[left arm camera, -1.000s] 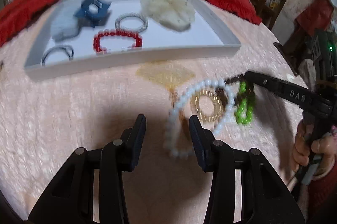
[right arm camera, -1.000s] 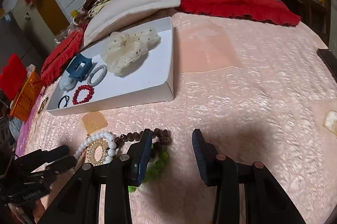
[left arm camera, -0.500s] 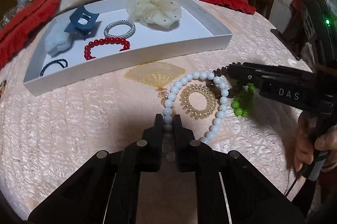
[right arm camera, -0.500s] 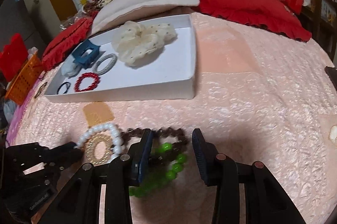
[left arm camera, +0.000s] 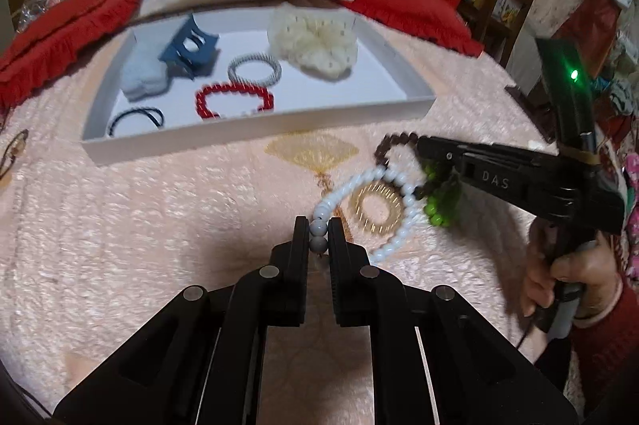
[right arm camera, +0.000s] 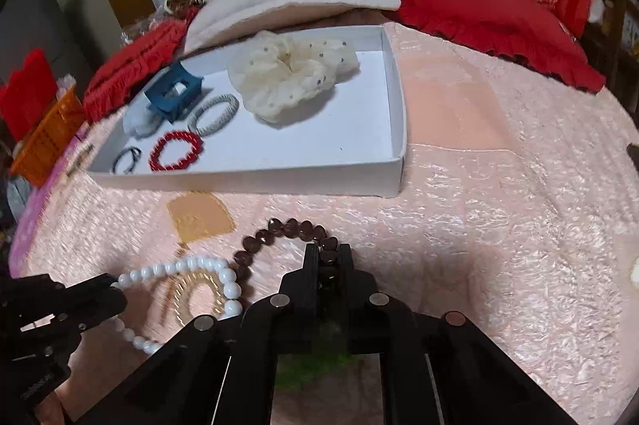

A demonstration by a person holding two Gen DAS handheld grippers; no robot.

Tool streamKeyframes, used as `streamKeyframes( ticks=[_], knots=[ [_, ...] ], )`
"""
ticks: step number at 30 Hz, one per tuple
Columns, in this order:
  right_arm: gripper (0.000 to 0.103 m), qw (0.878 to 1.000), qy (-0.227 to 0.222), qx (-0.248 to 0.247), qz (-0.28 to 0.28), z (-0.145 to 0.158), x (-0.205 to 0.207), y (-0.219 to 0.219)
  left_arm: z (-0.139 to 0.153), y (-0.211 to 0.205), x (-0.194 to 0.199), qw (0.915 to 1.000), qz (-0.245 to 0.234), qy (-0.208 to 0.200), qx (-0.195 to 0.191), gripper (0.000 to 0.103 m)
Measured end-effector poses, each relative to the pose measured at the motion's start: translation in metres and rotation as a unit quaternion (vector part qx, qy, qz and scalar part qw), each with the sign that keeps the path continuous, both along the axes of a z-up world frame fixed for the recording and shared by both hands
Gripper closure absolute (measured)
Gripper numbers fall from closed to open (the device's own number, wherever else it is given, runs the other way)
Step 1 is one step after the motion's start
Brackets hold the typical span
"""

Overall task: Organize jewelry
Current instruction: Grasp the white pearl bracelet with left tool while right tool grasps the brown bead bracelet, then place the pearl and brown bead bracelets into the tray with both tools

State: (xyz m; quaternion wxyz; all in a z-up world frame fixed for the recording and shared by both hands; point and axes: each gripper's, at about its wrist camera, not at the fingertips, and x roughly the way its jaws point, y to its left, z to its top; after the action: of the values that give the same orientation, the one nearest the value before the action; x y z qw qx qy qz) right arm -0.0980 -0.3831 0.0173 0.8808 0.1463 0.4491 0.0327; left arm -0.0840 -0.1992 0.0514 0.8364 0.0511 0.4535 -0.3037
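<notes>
On the pink bedspread lie a white bead bracelet point(left arm camera: 403, 185), a gold coil hair tie point(left arm camera: 375, 205), a green bead bracelet point(left arm camera: 437, 213) and a brown bead bracelet point(right arm camera: 287, 227), all bunched together. My left gripper point(left arm camera: 318, 237) is shut on two white beads at the bracelet's near end. My right gripper point(right arm camera: 328, 257) has its jaws closing, and its pads pinch the brown beads. In the left wrist view my right gripper point(left arm camera: 419, 149) reaches in from the right, held by a hand. The green beads are mostly hidden under it.
A white tray point(left arm camera: 255, 135) beyond holds a blue claw clip point(left arm camera: 187, 45), a cream scrunchie point(left arm camera: 315, 41), a grey hair tie point(left arm camera: 255, 69), a red bead bracelet point(left arm camera: 235, 101) and a dark hair tie point(left arm camera: 135, 117). Pillows lie behind it.
My left gripper shut on the white bracelet and lifted its near end a little. My right gripper slid over the brown bracelet and shut on it.
</notes>
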Motion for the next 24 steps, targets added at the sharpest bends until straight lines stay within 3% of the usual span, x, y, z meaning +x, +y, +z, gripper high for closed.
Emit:
streamKeyframes(
  ticks=[7,15,24],
  knots=[
    [0.095,0.999,-0.05,0.017,-0.002,0.045,-0.016,-0.001,0.043,0.021,-0.001,0.9993,0.01,-0.017,-0.033,0.095],
    [0.095,0.995,-0.099,0.011,0.0,0.098,-0.015,-0.005,0.093,0.025,0.013,0.9977,0.013,-0.054,-0.04,0.095],
    [0.095,0.994,-0.108,-0.003,-0.01,0.116,0.014,-0.012,0.133,-0.007,0.043,0.9949,0.003,-0.092,-0.041,0.095]
  ],
)
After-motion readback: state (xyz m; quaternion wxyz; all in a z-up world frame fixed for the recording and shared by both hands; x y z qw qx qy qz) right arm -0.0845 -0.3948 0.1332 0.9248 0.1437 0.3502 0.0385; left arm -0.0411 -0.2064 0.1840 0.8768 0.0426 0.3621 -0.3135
